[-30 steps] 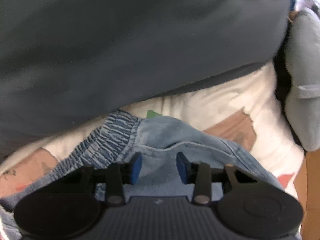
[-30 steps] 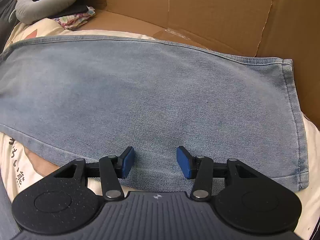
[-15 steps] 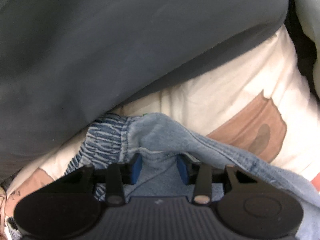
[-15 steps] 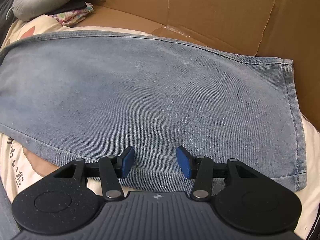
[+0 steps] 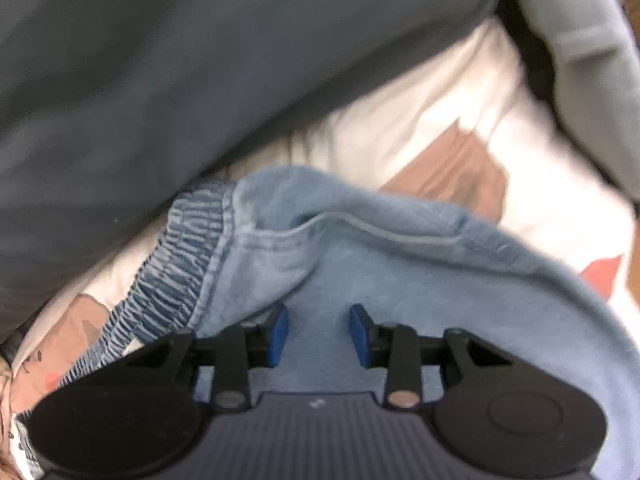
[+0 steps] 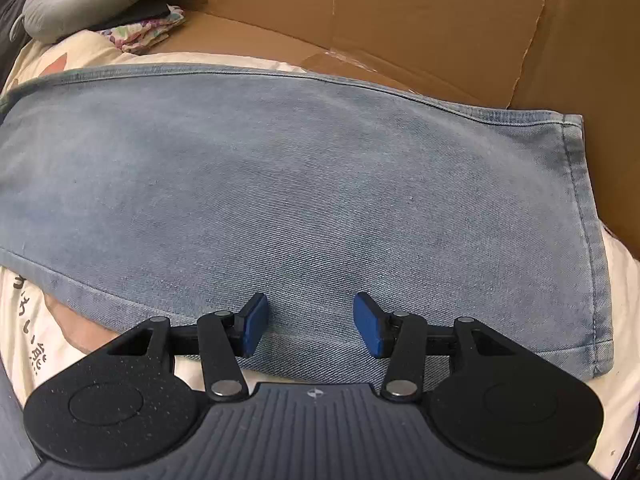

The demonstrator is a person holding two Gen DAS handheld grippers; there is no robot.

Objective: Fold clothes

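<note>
1. Your left gripper (image 5: 316, 334) stands over the waist end of the jeans (image 5: 400, 280); the elastic waistband (image 5: 180, 264) lies just left of the fingers. The jaws are parted, denim showing between the pads with no pinch visible.
2. Your right gripper (image 6: 308, 328) has its jaws apart above the flat trouser leg (image 6: 300, 200), gripping nothing; the hem (image 6: 576, 216) lies off to the fingers' right.
3. Step, as I judge it: setting up a fold.
4. Next move likely calls for pinching both ends firmly, without dragging the bedsheet (image 5: 400, 120).

Left tool (image 5: 316, 334) and right tool (image 6: 307, 326) both steeply downward, jaws apart.
</note>
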